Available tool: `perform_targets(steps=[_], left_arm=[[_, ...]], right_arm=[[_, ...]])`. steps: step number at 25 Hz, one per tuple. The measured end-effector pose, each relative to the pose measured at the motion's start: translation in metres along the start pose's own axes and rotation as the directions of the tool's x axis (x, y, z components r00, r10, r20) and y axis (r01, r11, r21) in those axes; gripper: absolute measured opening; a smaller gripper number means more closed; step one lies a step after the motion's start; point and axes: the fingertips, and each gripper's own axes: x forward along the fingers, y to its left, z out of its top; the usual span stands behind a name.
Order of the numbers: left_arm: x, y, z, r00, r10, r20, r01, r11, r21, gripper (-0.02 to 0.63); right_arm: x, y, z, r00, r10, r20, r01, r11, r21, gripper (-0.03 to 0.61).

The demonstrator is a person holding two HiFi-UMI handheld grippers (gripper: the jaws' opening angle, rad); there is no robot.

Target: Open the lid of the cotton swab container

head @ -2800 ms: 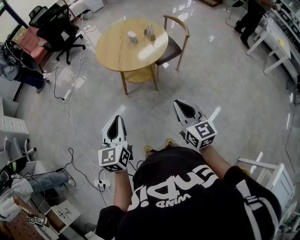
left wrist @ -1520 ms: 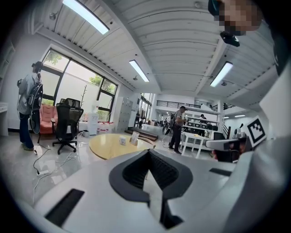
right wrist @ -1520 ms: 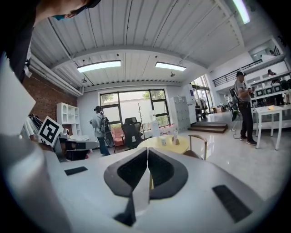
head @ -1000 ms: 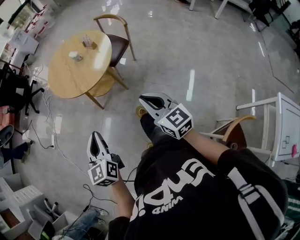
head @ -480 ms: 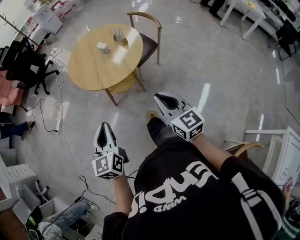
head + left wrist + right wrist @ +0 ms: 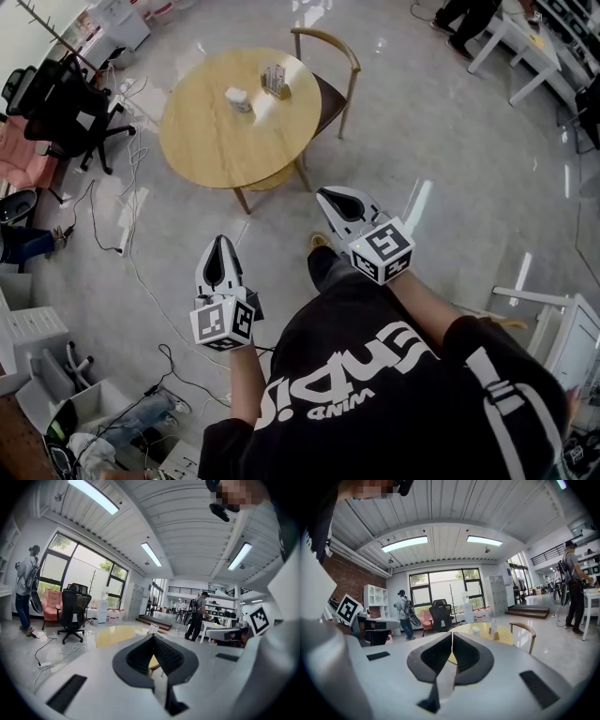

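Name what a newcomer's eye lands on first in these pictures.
Two marker-cubed grippers fill the foreground of the head view: the left gripper and the right gripper, both shut and empty, held out by a person in a black shirt. Ahead on the grey floor stands a round wooden table bearing a small white container and a clear stand, with a wooden chair beside it.

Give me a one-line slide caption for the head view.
Person stands short of round wooden table, left gripper and right gripper shut and empty, white container on top.
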Motion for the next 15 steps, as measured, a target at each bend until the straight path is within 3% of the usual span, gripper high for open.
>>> perform_targets(steps=[15], left_arm=[[0.087,0.037,0.043,0.995,0.096,0.014,-0.096,0.995,-0.022,0.009]], right_arm=[[0.098,-0.057,0.047,0.996,0.087,-0.015,-0.088,0.996,-0.017,0.003]])
